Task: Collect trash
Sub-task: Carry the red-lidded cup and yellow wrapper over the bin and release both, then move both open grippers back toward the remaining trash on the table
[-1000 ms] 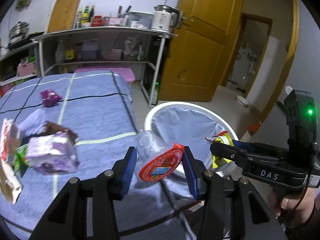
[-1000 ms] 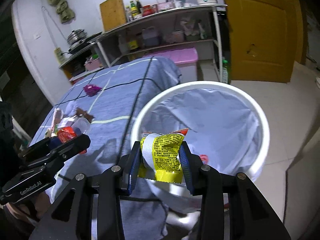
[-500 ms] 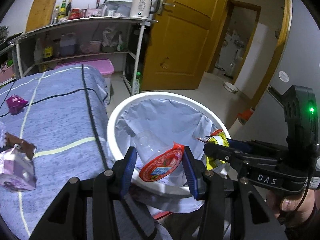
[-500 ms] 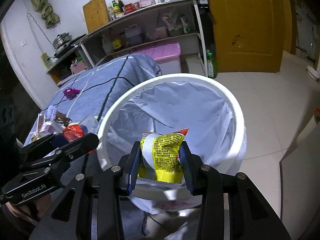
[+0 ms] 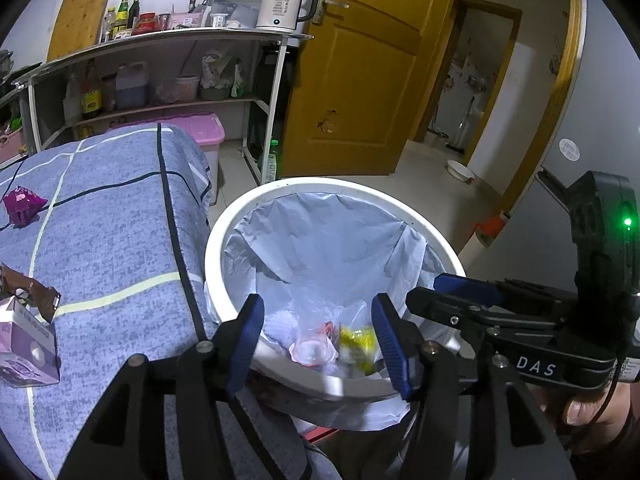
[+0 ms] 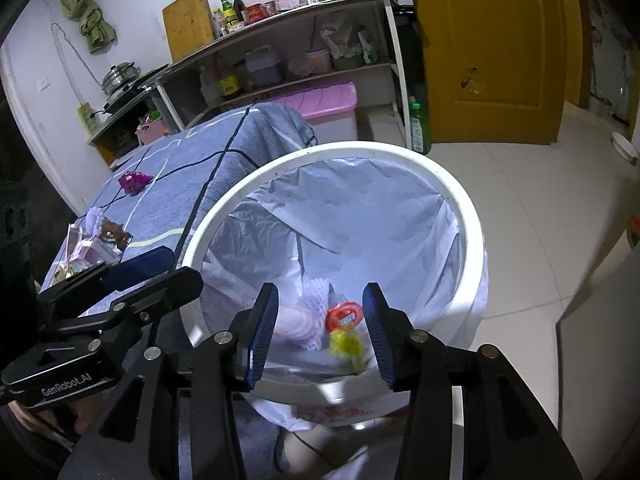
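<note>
Two handheld grippers hover side by side over a white round trash bin (image 5: pixel 224 240) lined with a pale blue plastic bag (image 6: pixel 360 216). The left gripper (image 5: pixel 318 340) has its blue-padded fingers spread wide apart with nothing between them, and the right gripper (image 6: pixel 320 332) is likewise spread wide and holds nothing. Inside the bin, low in the bag, lie a clear plastic cup with a red foil lid (image 6: pixel 344 317) and, just beside it, a yellow snack wrapper (image 6: pixel 347 346) that looks blurred; other pale crumpled pieces lie around them. In the left wrist view the right gripper's black body, with a green light, reaches in from the right edge over the bin's rim. To the left of the bin stands a table under a blue cloth with light and dark stripes (image 5: pixel 120 220). More trash lies on the cloth, well apart from the bin: a purple crumpled wrapper (image 5: pixel 23 203) far back, a brown wrapper (image 5: pixel 30 290) nearer, and a small lilac carton (image 5: pixel 26 352) just beside the brown one. Behind the table stands a metal shelf (image 5: pixel 276 92) with bottles and a white electric kettle (image 5: pixel 282 4) on top, next to a yellow wooden door (image 5: pixel 360 80).
</note>
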### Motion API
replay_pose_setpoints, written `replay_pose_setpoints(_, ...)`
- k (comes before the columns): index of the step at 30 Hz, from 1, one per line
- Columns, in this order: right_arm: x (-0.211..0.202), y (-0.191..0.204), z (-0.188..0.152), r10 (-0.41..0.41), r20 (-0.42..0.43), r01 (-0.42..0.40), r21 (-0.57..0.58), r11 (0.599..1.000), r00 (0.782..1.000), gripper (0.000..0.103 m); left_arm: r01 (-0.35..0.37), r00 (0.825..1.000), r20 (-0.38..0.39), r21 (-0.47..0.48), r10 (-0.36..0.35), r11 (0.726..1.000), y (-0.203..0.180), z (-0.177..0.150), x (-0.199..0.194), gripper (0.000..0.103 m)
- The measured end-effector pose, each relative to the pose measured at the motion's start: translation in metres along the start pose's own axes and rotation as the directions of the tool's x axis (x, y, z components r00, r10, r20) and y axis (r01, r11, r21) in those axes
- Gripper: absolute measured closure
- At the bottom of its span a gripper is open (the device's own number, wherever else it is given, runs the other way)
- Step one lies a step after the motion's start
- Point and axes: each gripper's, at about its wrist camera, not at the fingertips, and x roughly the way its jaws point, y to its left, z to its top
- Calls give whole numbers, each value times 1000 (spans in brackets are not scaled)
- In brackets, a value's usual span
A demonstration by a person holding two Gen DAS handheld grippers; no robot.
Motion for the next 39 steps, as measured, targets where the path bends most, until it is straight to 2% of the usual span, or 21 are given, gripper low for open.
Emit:
replay_pose_setpoints(12, -18, 18, 2, 3, 45, -1, -54, 999, 999, 57, -25, 998, 53, -32, 27, 999, 11, -5, -30, 45)
replay_pose_setpoints(23, -35, 55, -7, 62, 68, -53, -132, 990, 996, 57, -87, 991, 94, -72, 94, 994, 26, -21, -69, 43)
replay_pose_setpoints(39, -33, 102, -26, 167, 23, -158, -221, 962, 986, 57, -163, 978, 112, -130, 178, 978, 51, -55, -109, 43)
